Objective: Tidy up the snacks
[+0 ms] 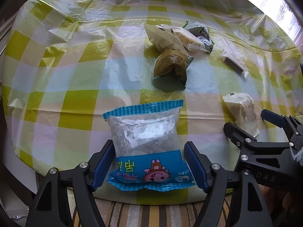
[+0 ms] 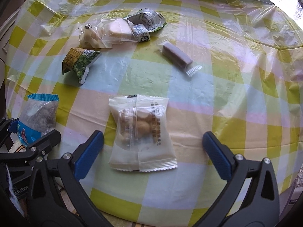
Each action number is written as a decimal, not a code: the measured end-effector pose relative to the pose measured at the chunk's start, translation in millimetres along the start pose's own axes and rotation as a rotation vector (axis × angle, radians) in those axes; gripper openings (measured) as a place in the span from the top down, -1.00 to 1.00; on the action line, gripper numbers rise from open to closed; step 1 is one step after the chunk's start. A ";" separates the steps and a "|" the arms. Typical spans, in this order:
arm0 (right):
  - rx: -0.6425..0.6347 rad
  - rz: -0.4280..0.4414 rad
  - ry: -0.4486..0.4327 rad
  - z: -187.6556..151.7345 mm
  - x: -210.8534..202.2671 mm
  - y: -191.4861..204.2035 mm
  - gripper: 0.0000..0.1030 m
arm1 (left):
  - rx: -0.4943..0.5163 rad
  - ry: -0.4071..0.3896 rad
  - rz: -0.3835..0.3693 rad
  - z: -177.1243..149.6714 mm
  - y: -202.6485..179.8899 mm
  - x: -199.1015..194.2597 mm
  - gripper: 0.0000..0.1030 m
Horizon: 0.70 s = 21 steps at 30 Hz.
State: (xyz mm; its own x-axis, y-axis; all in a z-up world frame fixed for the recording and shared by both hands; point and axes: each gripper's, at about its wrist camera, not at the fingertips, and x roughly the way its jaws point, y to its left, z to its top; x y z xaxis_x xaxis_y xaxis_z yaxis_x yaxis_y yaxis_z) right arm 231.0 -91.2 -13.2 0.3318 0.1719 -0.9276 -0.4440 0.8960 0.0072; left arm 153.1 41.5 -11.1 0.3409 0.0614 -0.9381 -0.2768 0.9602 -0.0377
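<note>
Left gripper (image 1: 147, 164): jaws released, straddling the blue packet (image 1: 146, 147), laid flat near the table (image 1: 75, 98) edge.
Right gripper (image 2: 153, 151): jaws spread wide around the white packet (image 2: 141, 132), set alongside, seemingly starting a row.

Seven wrapped snacks lie on the checked tablecloth (image 2: 217, 98), counted outward from the white nut packet (image 2: 142, 134) at the near edge.

One blue-trimmed bag (image 1: 145, 143) sits to its left. One green-and-gold pea packet (image 2: 79, 62) lies beyond it, to the left. One purple bar (image 2: 177, 55) in clear wrap lies beyond it, to the right.

Farthest from it is a cluster of three — one clear-wrapped pale cake (image 2: 118, 31), one crumpled white wrapper (image 2: 90, 36), and one green-edged packet (image 2: 146, 23).
</note>
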 end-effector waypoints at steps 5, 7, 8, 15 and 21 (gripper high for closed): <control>0.001 0.001 0.004 0.2 0.7 -0.4 -1.00 | 0.009 0.007 -0.044 -1.0 4.3 1.7 -0.84; 0.000 0.001 0.005 -0.2 1.1 -1.5 -1.00 | -0.001 0.020 -0.072 -1.5 7.1 3.2 -1.00; 0.000 0.001 0.005 -0.2 1.1 -1.5 -1.00 | -0.005 0.018 -0.080 -1.7 8.4 3.0 -1.00; 0.011 -0.009 0.005 -0.2 2.1 -0.4 -1.00 | -0.052 -0.017 0.014 -7.7 12.7 -4.8 -0.58; -0.002 -0.004 -0.047 -4.7 -9.3 2.9 -0.27 | -0.006 -0.060 0.049 -6.5 -1.1 -13.2 0.07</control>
State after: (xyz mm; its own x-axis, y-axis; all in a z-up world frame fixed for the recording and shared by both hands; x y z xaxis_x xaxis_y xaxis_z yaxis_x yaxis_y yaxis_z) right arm 222.7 -92.1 -6.3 0.3718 0.1875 -0.9092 -0.4441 0.8960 0.0032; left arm 143.1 37.8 -1.0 0.3800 0.1248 -0.9165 -0.2999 0.9540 0.0056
